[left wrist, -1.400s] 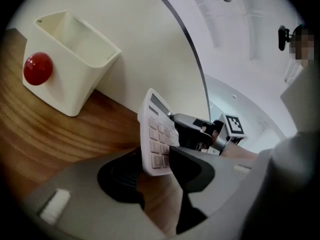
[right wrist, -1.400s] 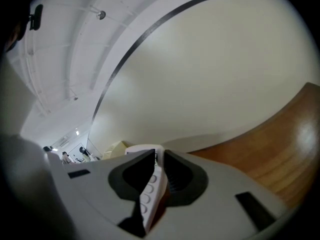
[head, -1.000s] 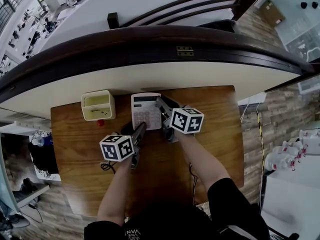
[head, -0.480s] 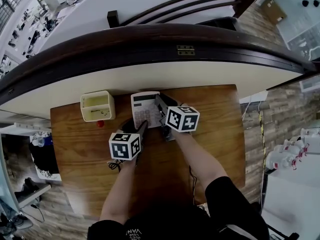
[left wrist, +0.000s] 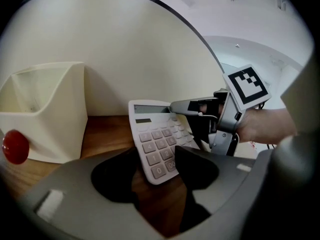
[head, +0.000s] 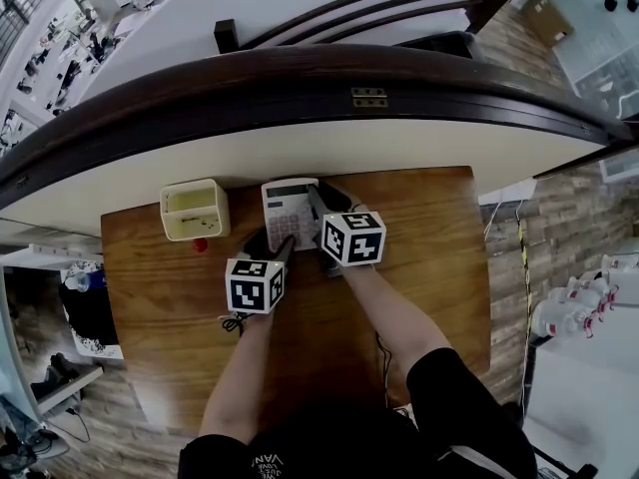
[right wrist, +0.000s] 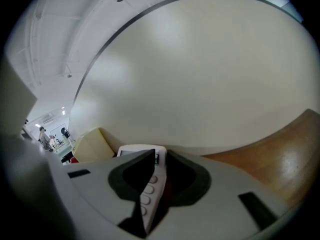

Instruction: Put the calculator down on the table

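Observation:
The white calculator (head: 288, 213) is at the back of the wooden table (head: 429, 247), tilted, with its keys facing me. My right gripper (head: 318, 208) is shut on its right edge, and that edge runs between the jaws in the right gripper view (right wrist: 150, 184). My left gripper (left wrist: 156, 158) has just been opening its jaws. They now stand open around the calculator's near corner (left wrist: 160, 151), and the pads are not pressing on it. The right gripper (left wrist: 200, 109) also shows there, clamped on the calculator's far side. In the head view my left gripper (head: 275, 249) points at the calculator's near end.
A cream open box (head: 195, 209) stands to the left of the calculator, with a small red ball (head: 201, 244) in front of it. A curved white wall (head: 419, 153) runs along the table's back edge. A dark cable (head: 232, 322) lies near my left hand.
Both marker cubes have rolled and drawn closer together, the left one shifting right. The calculator has stayed at the back of the table, held by the right gripper.

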`<action>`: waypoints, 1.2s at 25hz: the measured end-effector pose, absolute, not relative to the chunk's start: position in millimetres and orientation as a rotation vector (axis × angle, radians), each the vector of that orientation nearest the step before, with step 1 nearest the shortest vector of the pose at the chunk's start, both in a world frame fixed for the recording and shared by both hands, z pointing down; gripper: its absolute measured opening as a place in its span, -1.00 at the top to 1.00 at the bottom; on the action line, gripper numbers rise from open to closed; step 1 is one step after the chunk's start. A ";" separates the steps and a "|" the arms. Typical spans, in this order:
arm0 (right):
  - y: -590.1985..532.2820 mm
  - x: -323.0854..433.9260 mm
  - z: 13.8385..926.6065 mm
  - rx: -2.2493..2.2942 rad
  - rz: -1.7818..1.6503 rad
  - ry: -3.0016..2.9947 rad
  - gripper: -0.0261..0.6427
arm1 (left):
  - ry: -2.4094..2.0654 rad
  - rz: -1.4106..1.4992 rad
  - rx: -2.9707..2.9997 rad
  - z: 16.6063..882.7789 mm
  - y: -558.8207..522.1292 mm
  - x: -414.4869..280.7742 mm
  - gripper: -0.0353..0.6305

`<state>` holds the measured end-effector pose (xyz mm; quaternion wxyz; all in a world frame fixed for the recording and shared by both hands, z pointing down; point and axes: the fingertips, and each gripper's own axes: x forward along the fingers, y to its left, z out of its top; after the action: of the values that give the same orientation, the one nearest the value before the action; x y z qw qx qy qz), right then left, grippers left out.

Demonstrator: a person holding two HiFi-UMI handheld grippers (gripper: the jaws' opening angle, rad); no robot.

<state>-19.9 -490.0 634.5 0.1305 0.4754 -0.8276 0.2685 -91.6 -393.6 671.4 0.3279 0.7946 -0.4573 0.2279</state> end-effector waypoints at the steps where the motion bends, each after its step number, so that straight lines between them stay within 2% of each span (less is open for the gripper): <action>1: -490.3 -19.6 633.8 1.386 0.779 -2.407 0.74 | -1.204 0.587 2.086 670.5 -393.9 -91.9 0.21; 7: -483.6 -10.1 625.1 1.446 0.788 -2.403 0.63 | -1.316 0.452 2.104 658.7 -397.6 -106.4 0.21; 20: -409.3 14.6 582.1 1.427 0.722 -2.480 0.64 | -1.479 0.311 2.135 616.1 -370.6 -127.3 0.23; 24: -384.5 21.1 565.0 1.391 0.705 -2.525 0.64 | -1.520 0.334 2.172 600.1 -352.0 -124.8 0.61; 26: -372.2 23.3 558.8 1.368 0.697 -2.547 0.71 | -1.537 0.324 2.186 592.3 -342.4 -122.9 0.75; 30: -348.5 28.3 547.1 1.326 0.672 -2.591 0.79 | -1.557 0.286 2.187 578.9 -321.0 -117.6 0.86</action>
<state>28.3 -348.5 547.1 0.0768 0.4426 -0.8648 0.2243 -117.6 -321.0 578.9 0.2191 0.7903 -0.5627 0.1035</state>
